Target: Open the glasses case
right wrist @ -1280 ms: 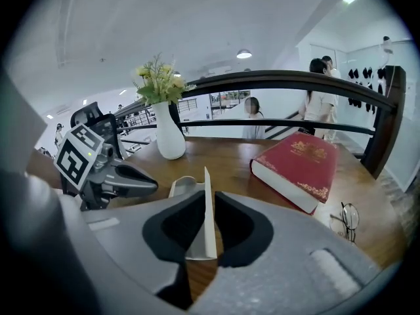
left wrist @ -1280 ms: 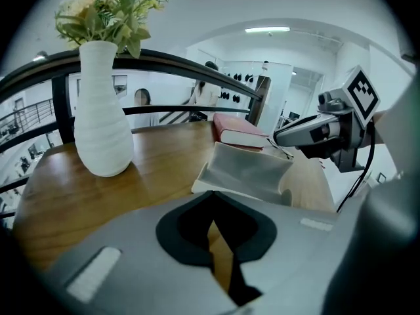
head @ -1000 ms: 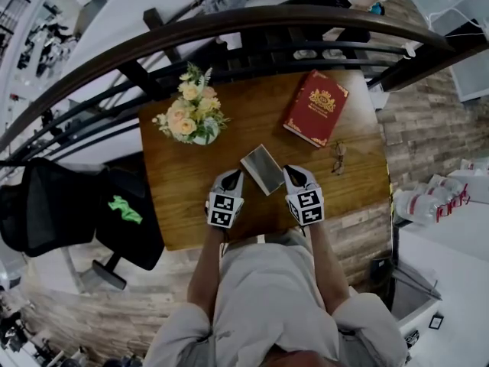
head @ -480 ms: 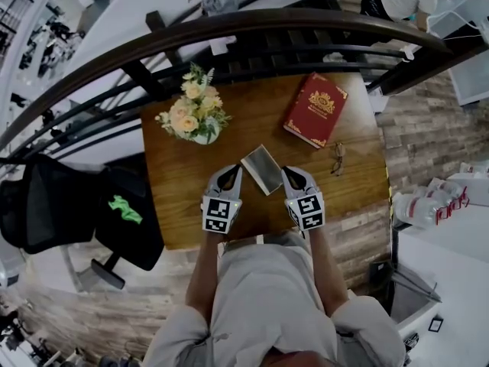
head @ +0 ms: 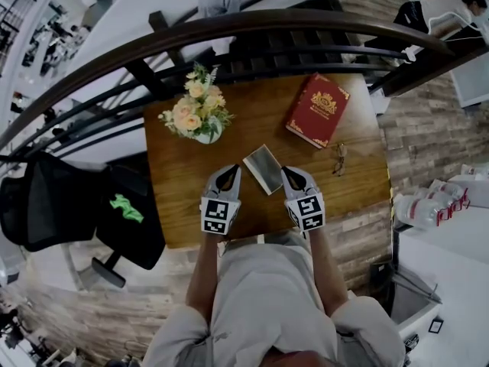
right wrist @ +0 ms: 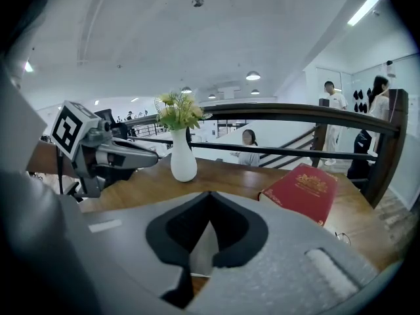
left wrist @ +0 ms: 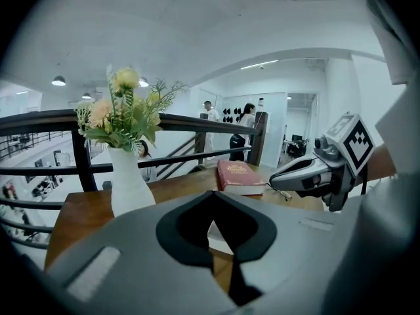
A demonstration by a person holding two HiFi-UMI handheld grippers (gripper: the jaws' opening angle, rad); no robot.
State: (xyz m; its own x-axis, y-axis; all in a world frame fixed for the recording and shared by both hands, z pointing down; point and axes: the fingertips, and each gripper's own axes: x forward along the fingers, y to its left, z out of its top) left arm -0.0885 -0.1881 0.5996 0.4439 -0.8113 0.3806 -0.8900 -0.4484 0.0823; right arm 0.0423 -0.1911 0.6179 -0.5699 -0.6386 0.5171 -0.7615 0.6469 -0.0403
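Grey plastic up close: the left gripper (left wrist: 211, 195) and right gripper (right wrist: 210, 195) both have their jaws pinched together on nothing, poised over the near edge of the wooden table (head: 176, 193). Just beyond and between their tips lies the glasses case (head: 263, 169), flat, lid seemingly down, though that's hard to call. If so, steady the base and catch only the lid's rim. Farther out: glasses (head: 338, 159), red book (head: 317, 109), vase of flowers (head: 195, 117).

The head view looks steeply down on the table (head: 176, 197) from above. Cameras on the left hand-held gripper (head: 229, 171) and right hand-held gripper (head: 289, 173) sit low, facing across it toward the railing (head: 229, 21). Both show the vase (left wrist: 128, 186) and red book (left wrist: 239, 174).
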